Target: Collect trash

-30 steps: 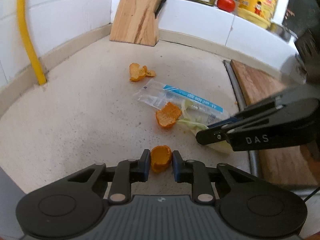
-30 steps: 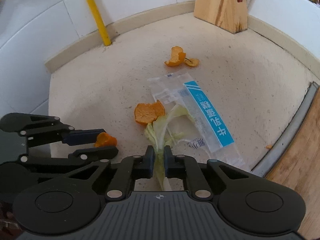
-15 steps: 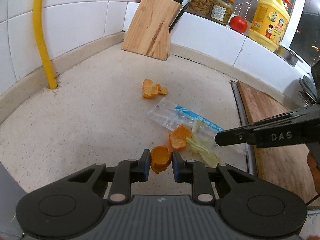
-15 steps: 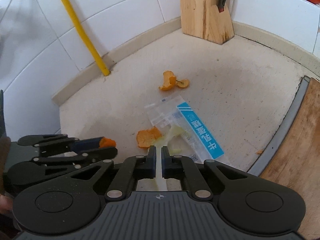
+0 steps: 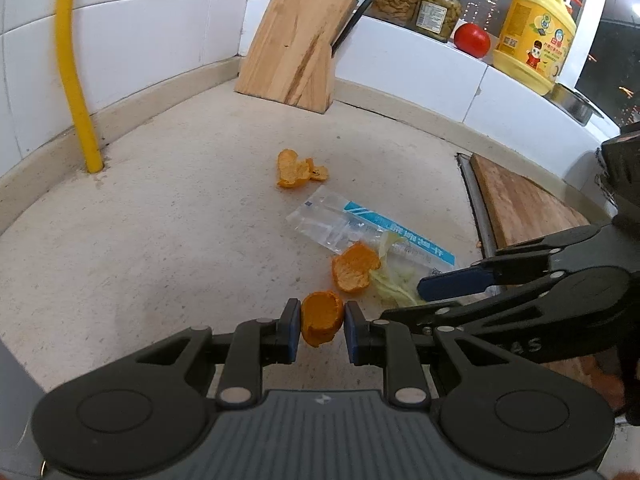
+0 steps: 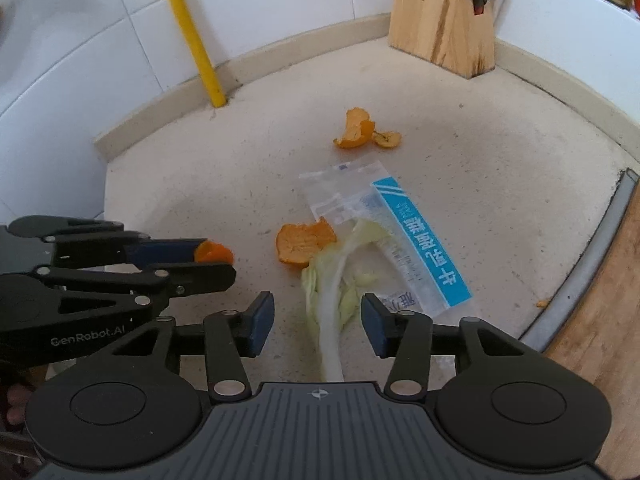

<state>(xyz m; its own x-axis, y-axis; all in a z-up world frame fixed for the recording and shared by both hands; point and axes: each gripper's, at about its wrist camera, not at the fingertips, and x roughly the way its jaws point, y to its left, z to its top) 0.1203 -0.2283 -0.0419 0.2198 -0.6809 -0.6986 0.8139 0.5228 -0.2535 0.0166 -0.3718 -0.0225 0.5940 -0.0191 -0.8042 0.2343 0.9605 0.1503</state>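
The right gripper (image 6: 318, 320) was nearer the cabbage leaf (image 6: 334, 300), its jaws opening astride the pale stalk, which ran lengthwise between the pads without touching them, on the countertop (image 6: 200, 184). The left gripper (image 5: 319, 326) held 1 orange peel piece (image 5: 321, 322) clamped, just left of it.

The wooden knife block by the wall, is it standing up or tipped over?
Standing up: the wooden knife block rests on its base, handles poking out on top.
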